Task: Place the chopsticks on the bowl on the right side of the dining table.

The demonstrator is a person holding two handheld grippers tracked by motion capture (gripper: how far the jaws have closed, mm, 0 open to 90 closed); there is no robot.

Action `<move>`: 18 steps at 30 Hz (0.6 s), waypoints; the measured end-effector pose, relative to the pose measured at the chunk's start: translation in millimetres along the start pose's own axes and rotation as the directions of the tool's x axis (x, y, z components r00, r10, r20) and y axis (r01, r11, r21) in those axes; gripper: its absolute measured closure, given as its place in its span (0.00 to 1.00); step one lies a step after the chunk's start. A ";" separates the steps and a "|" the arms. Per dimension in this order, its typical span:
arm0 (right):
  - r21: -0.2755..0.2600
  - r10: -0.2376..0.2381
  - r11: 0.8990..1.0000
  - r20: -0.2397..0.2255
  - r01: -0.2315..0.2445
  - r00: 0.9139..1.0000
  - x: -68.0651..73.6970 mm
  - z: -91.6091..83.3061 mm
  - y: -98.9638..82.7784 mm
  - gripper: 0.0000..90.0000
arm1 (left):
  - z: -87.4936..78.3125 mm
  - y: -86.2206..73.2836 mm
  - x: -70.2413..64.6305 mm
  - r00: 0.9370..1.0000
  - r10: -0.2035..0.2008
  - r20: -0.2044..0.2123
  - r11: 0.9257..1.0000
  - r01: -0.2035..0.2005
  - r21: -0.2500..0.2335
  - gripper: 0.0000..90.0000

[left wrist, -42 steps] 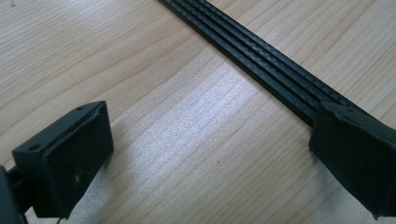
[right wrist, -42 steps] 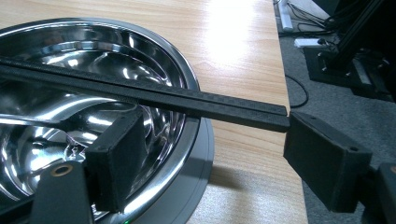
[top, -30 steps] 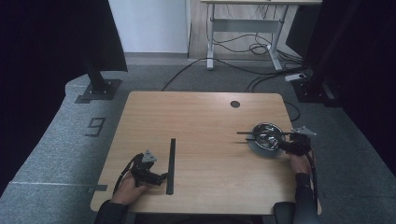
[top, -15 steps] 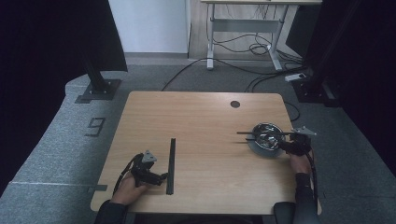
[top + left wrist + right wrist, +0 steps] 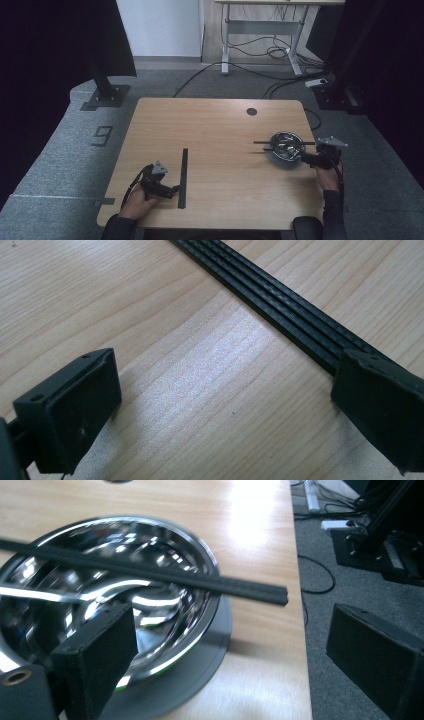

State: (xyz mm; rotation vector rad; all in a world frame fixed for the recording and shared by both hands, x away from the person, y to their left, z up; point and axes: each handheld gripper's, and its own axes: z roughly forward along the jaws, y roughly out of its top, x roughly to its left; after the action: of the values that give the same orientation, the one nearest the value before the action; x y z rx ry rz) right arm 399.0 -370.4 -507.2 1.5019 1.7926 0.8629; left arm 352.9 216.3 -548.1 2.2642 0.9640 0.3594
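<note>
Steel bowl (image 5: 284, 146) near table edge (image 5: 311, 150), black rod (image 5: 150, 570) across rim, right tool (image 5: 230, 655) agape.

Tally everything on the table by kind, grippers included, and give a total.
Black strips: 2, one flat on the table, one across the bowl
Metal bowls: 1
Grippers: 2, left gripper, right gripper, both open
Total: 5

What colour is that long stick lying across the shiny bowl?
Black. The stick rests across the silver bowl's rim, clearest in the right gripper view.
</note>
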 end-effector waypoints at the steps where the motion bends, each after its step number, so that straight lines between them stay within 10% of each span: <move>1: 0.023 -0.028 0.999 -0.008 0.028 1.000 3.2 -7.3 -1.1 0.04 | 0.0 0.0 0.0 1.000 -0.001 0.000 1.000 0.001 0.000 0.00; 18: 0.076 -0.182 0.979 -0.111 0.190 0.977 59.5 -78.2 -15.7 0.05 | 0.0 0.0 -0.1 1.000 -0.001 0.000 1.000 0.001 -0.001 0.00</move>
State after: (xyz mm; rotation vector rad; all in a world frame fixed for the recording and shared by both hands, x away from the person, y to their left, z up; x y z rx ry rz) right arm 318.2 -320.2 -478.0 1.3359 2.0331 0.7918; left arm 352.9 216.2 -548.2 2.2628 0.9647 0.3597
